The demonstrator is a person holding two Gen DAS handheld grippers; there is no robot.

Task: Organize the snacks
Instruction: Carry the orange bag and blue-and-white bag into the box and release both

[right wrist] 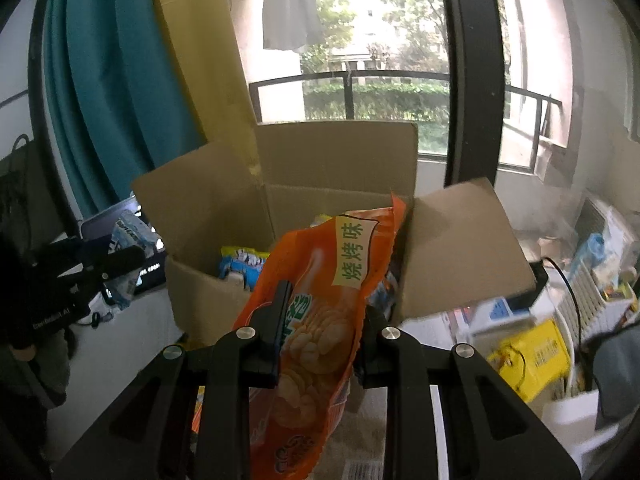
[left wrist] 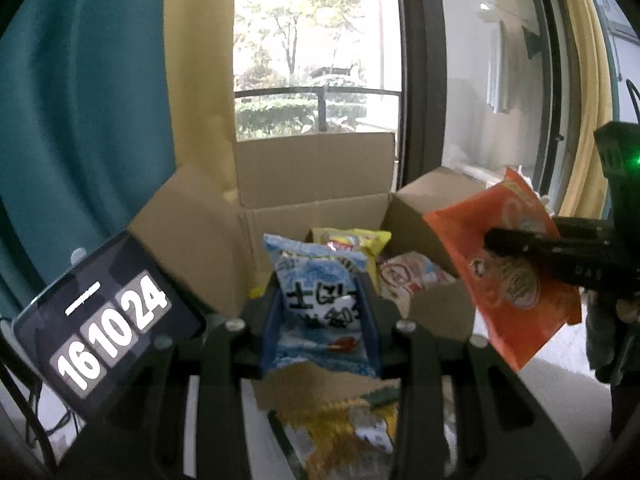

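Both tools loaded, held before an open cardboard box by the window.

The left tool [left wrist: 320, 312] is clamped on a blue snack packet [left wrist: 320, 304]; the right tool [right wrist: 320, 320] is clamped on an orange crisp bag [right wrist: 320, 300]. Both packets hang just in front of the cardboard box [right wrist: 336, 160], whose four flaps stand open. Inside the box lie a yellow packet [left wrist: 356, 240] and a white-and-red packet [left wrist: 412, 276]. A tablet [left wrist: 104, 320] showing clock digits leans to the left of the box. Behind the box are a teal curtain [right wrist: 112, 92], a yellow curtain [left wrist: 200, 80], and a glazed window with a dark frame [right wrist: 468, 80] and balcony railing [right wrist: 348, 80]. The white surface [right wrist: 120, 344] carries the box; mixed clutter sits at the right.
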